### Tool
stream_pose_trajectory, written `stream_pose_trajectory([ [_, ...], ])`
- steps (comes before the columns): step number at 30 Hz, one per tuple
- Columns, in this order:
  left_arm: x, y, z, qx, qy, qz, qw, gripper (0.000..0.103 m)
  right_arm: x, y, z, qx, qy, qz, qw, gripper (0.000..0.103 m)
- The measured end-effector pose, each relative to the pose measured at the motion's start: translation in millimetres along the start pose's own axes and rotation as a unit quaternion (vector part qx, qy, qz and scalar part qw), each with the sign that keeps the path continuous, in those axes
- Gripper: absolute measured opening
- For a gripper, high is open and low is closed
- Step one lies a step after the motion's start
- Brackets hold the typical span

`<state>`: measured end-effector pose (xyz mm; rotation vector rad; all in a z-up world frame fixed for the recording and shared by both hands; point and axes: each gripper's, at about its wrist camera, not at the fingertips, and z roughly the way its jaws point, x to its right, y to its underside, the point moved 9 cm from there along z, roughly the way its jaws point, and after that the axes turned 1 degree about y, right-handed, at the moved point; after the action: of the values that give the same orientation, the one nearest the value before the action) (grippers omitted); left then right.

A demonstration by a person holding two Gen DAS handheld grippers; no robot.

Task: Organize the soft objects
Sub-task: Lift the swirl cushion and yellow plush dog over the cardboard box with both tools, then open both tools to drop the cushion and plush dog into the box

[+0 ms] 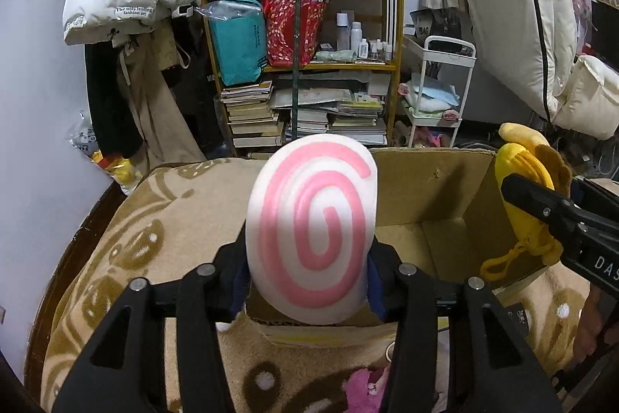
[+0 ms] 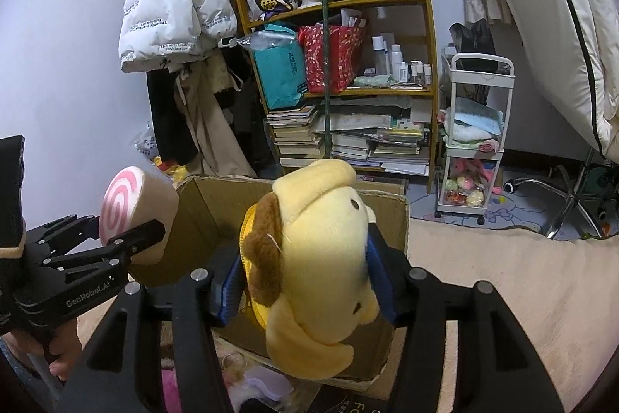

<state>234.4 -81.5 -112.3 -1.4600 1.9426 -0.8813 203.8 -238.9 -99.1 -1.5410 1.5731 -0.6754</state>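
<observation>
Over cardboard box (image 1: 445,196): left gripper (image 1: 309,273) jaws grip swirl cushion (image 1: 313,231); right gripper (image 2: 305,277) jaws grip yellow dog plush (image 2: 321,258); advice: lower both inside walls, release gently, avoid rim snag.

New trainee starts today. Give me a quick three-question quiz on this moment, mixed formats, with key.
1. True or false: the left claw holds the pink-swirl cushion.
2. What does the right claw hold? A) book B) yellow plush dog C) red bag
3. Fill in: both toys hang over an open cardboard ____.

Key: 1 true; 2 B; 3 box
</observation>
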Motion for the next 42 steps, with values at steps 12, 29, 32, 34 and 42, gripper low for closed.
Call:
stream_pose_trajectory([
  [12, 3.4, 0.0, -0.4, 0.004, -0.009, 0.019, 0.9998, 0.064, -6.0, 14.7, 11.3, -0.03, -0.01, -0.006, 0.999, 0.065],
  [29, -6.9, 3.7, -32.2, 0.017, -0.03, 0.02, 0.9992, 0.082, -5.3, 9.0, -10.2, -0.017, -0.013, 0.022, 1.0, 0.099],
  [32, -10.2, 2.9, -42.0, 0.023, -0.033, 0.016, 0.9991, 0.082, -9.3, 8.1, -20.2, -0.01, -0.008, 0.018, 1.0, 0.101],
  [34, -12.4, 2.8, -49.9, 0.027, -0.035, 0.013, 0.9989, 0.082, -10.6, 7.4, -26.0, -0.009, -0.007, 0.015, 1.0, 0.101],
  [42, -14.6, 12.8, -81.2, 0.028, -0.035, 0.009, 0.999, 0.091, -12.2, 6.0, -63.8, 0.009, 0.002, 0.008, 1.0, 0.103],
])
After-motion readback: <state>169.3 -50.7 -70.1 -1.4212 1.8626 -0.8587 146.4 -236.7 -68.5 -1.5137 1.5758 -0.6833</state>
